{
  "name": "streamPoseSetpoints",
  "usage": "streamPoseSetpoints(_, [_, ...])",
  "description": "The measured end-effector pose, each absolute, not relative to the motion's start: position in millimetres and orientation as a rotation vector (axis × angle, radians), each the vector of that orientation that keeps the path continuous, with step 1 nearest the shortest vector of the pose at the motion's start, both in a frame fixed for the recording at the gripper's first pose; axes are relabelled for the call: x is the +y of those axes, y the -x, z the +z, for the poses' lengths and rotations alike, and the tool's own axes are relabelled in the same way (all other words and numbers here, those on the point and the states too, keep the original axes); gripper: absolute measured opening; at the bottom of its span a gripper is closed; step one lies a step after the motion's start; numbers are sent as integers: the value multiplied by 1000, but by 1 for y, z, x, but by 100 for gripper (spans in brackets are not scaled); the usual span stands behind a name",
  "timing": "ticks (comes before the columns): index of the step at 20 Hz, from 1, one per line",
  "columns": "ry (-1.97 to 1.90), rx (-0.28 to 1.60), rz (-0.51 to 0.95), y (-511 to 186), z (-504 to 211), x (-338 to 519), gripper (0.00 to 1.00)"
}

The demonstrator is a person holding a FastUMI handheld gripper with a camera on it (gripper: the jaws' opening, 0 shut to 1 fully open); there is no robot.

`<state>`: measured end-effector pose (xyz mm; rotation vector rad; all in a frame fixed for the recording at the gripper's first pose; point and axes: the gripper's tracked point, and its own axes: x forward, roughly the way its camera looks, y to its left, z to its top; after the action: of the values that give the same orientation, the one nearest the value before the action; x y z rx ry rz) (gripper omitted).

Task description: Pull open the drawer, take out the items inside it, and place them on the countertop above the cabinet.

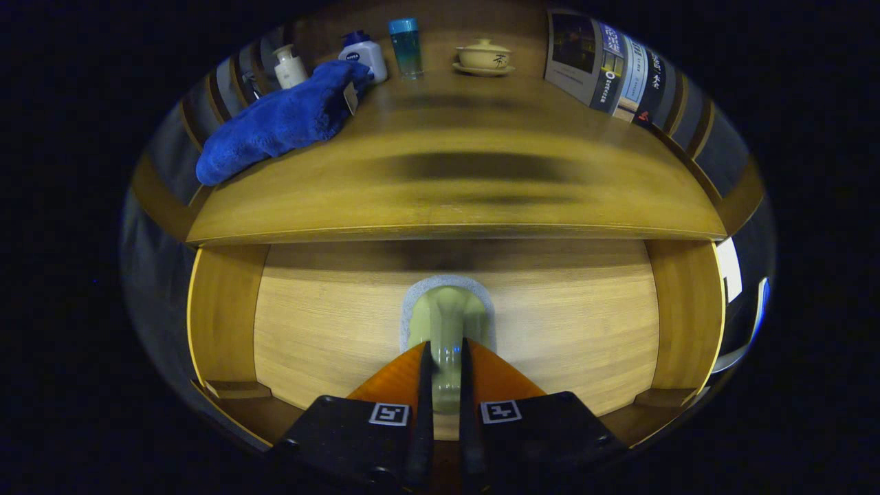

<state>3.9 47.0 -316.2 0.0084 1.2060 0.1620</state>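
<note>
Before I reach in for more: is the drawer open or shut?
Open: the drawer sticks out below the countertop, its floor exposed; gripper shut on green object.

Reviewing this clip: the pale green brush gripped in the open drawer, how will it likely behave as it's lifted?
The pale green brush looks like glossy moulded plastic, so probably stiff and light. The gripper has its jaws closed on the narrow handle; that smooth surface might slip. Its broader head lies beyond the jaws, so it may tilt forward.

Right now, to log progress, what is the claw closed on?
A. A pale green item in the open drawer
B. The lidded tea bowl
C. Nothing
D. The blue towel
A: the claw pinches the pale green item inside the open drawer.
</note>
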Motion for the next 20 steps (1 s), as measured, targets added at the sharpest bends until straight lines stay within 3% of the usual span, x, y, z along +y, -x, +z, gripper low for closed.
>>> streamPoseSetpoints(12, [25,1111,204,20,-227,40,24])
streamPoseSetpoints(20, [59,1031,177,-10,-176,26,24])
